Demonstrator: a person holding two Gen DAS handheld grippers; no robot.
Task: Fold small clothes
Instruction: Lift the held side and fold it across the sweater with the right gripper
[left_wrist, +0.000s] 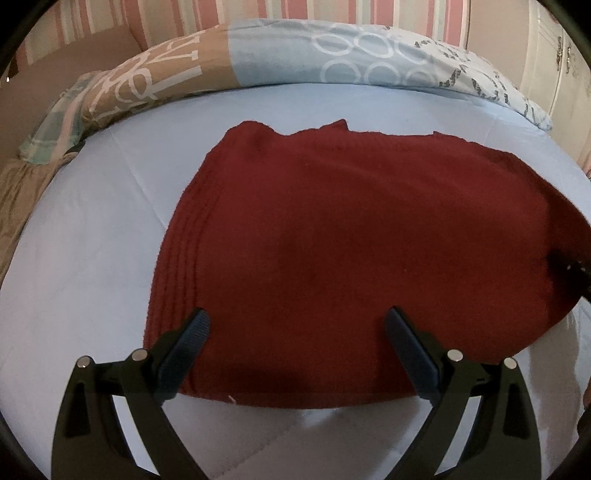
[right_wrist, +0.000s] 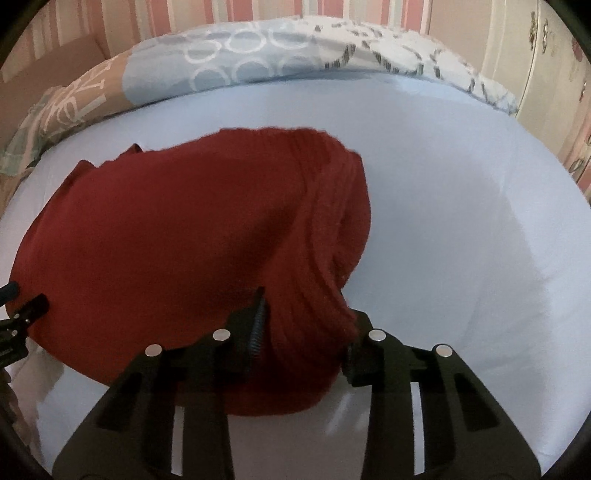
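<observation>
Item: dark red knit garment (left_wrist: 354, 251), lying on a pale blue bed sheet (left_wrist: 85, 258), spread mostly flat, its ribbed hem toward the left in the left wrist view.

Right wrist view only: the garment's (right_wrist: 177, 236) right ribbed edge was bunched and raised off the sheet (right_wrist: 461, 221), gathered between the fingers of the right gripper (right_wrist: 306, 325), whose pads pressed on the fold from both sides. The left wrist view caught only a dark tip of that gripper (left_wrist: 570, 269) at the far right edge of the cloth.

Left gripper (left_wrist: 297, 325): jaws spread wide over the garment's near edge, pads clear of the cloth. In the right wrist view only part of it (right_wrist: 22, 302) showed at the left margin.

Surroundings: patterned blue-and-tan duvet (left_wrist: 258, 59) bundled along the far side of the bed; pink-striped wall (left_wrist: 207, 18) behind; white cabinet (right_wrist: 546, 66) at far right.
</observation>
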